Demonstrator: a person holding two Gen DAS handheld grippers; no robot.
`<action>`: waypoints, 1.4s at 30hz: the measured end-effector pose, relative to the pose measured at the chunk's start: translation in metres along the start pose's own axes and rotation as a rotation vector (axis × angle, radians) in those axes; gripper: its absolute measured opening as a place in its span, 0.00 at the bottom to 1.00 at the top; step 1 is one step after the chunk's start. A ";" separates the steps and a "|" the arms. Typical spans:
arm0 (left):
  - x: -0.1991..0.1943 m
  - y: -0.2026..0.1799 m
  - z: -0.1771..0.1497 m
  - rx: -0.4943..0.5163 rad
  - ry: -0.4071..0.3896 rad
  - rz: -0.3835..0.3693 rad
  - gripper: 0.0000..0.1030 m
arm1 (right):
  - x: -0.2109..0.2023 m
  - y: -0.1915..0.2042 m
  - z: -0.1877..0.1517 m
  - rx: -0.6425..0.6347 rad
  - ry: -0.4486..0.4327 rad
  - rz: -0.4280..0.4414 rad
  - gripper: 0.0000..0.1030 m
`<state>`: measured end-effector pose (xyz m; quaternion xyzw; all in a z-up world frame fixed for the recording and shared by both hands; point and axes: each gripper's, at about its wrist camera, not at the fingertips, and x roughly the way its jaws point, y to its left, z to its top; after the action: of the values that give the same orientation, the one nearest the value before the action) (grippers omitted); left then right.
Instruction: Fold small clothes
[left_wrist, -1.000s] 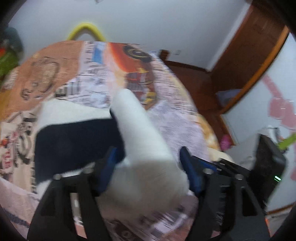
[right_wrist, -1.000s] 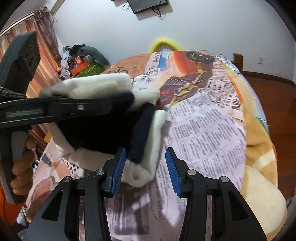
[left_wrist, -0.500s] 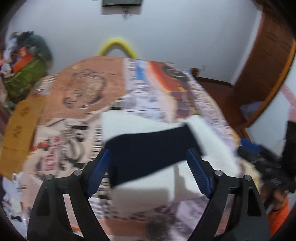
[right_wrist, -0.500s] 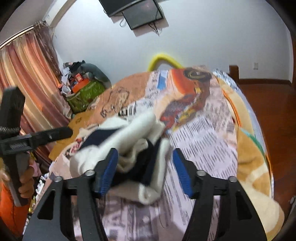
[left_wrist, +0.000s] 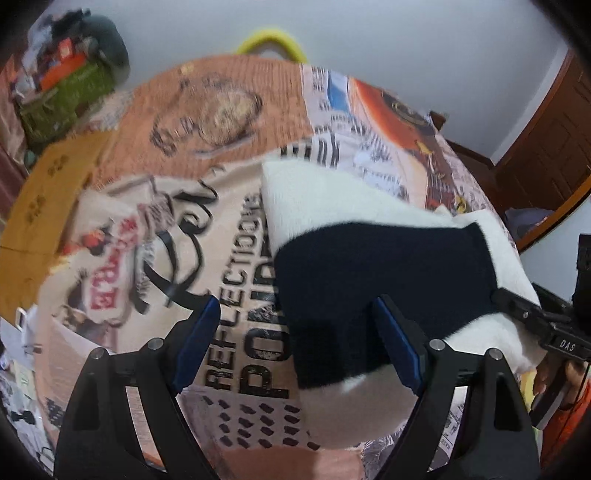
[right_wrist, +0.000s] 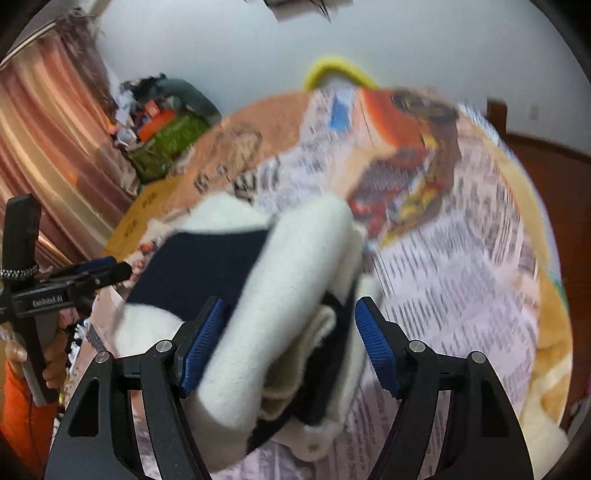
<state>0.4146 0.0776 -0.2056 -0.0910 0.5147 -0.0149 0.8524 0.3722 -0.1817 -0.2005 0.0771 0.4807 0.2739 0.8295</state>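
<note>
Right gripper (right_wrist: 288, 343) is opening around the fluffy white-and-navy fleece garment (right_wrist: 280, 295); left gripper (left_wrist: 299, 347), wide open, holds nothing. Release cleanly, then flatten the fold.

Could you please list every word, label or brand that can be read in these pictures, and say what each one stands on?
"REFLECTIONS", last letters blurred: large black print on the newspaper-patterned bedspread.
"PO...", rest hidden by the white and navy fleece garment: bold black print below it on the bedspread.
"DAS": label on the black right claw.
"GenRobot.AI", blurred, uncertain: side of the black left claw.
Small newspaper columns and the red stamp: too blurred to read.
</note>
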 end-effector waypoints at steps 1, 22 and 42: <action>0.005 0.001 -0.001 -0.014 0.011 -0.031 0.83 | 0.002 -0.004 -0.003 0.011 0.011 0.005 0.72; 0.021 -0.005 -0.004 -0.056 0.074 -0.309 0.53 | 0.001 0.016 -0.006 0.040 0.013 0.121 0.40; -0.097 0.145 -0.026 -0.188 -0.132 -0.155 0.46 | 0.046 0.175 0.038 -0.179 -0.029 0.286 0.38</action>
<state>0.3363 0.2283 -0.1577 -0.2110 0.4480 -0.0265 0.8684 0.3552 -0.0056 -0.1472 0.0744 0.4263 0.4296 0.7926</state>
